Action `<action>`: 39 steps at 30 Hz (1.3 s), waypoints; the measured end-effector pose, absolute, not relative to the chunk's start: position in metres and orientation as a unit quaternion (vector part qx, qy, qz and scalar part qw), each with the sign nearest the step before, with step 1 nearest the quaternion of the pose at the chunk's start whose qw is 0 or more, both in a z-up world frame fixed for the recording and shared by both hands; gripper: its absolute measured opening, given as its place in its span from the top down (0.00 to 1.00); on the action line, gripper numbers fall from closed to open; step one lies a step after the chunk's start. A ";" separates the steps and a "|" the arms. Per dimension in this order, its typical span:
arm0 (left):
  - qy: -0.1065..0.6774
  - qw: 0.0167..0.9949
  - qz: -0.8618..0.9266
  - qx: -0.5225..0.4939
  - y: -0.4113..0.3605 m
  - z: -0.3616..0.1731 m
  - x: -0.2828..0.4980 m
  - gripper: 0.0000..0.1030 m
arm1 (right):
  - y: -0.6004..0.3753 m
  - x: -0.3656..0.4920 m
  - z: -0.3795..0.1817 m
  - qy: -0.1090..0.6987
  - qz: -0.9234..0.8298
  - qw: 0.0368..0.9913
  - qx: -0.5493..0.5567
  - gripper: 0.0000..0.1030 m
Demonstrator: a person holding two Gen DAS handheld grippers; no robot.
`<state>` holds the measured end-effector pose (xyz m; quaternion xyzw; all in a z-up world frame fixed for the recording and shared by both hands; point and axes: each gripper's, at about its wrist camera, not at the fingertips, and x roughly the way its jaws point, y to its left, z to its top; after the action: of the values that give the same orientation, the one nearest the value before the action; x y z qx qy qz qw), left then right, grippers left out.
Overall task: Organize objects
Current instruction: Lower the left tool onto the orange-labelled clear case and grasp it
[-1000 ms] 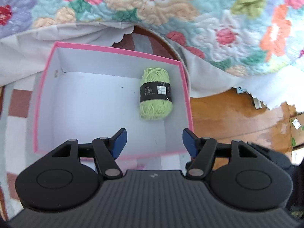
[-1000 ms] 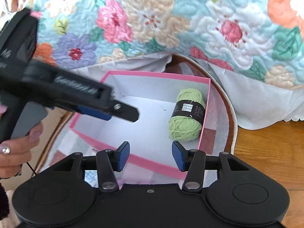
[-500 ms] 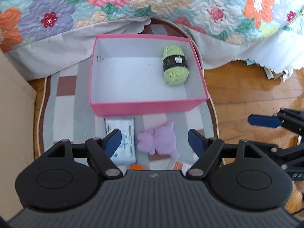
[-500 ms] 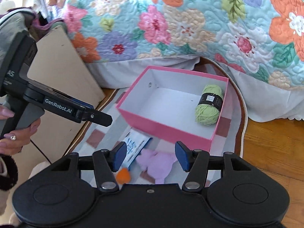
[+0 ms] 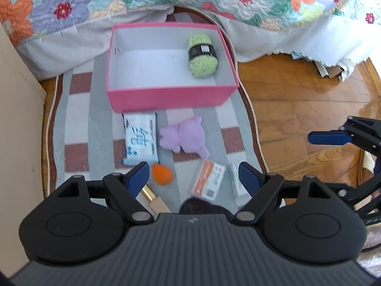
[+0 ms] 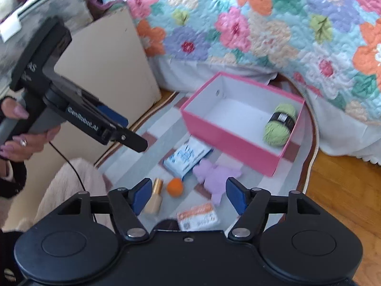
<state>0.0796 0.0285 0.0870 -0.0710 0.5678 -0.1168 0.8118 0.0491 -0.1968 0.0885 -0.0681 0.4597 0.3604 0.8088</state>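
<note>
Green yarn ball (image 5: 203, 56) sits in the pink cardboard box (image 5: 171, 101). Left gripper (image 5: 194, 176) and right gripper (image 6: 188, 196) hover empty, jaws just widened. Next pick looks like the purple plush toy (image 5: 184, 138) on the rug.

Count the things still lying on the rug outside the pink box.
6, maybe more hidden: tissue pack, purple plush, orange ball, gold bottle, orange-white packet, white packet.
</note>
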 end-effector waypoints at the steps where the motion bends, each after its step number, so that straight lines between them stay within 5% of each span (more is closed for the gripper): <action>1: 0.570 0.810 -0.118 -0.071 0.027 0.084 0.077 0.20 | -0.195 0.046 0.084 0.464 0.365 0.804 -0.073 0.24; 4: 0.577 0.805 -0.122 -0.071 0.019 0.072 0.068 0.19 | -0.192 0.039 0.069 0.465 0.382 0.793 -0.092 0.12; 17: 0.626 0.765 -0.109 -0.105 -0.018 -0.033 0.086 0.19 | -0.188 0.051 -0.045 0.456 0.425 0.773 -0.119 0.11; 31: 0.652 0.726 -0.073 -0.203 -0.027 -0.111 0.086 0.23 | -0.142 0.022 -0.128 0.414 0.415 0.750 -0.307 0.11; 39: 0.614 0.749 -0.057 -0.243 -0.019 -0.115 0.075 0.41 | -0.141 0.037 -0.139 0.440 0.411 0.755 -0.260 0.10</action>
<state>0.0754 -0.0191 -0.1152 -0.2426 0.6142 -0.0565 0.7488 0.0374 -0.1407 -0.1392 -0.2596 0.4402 0.4108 0.7550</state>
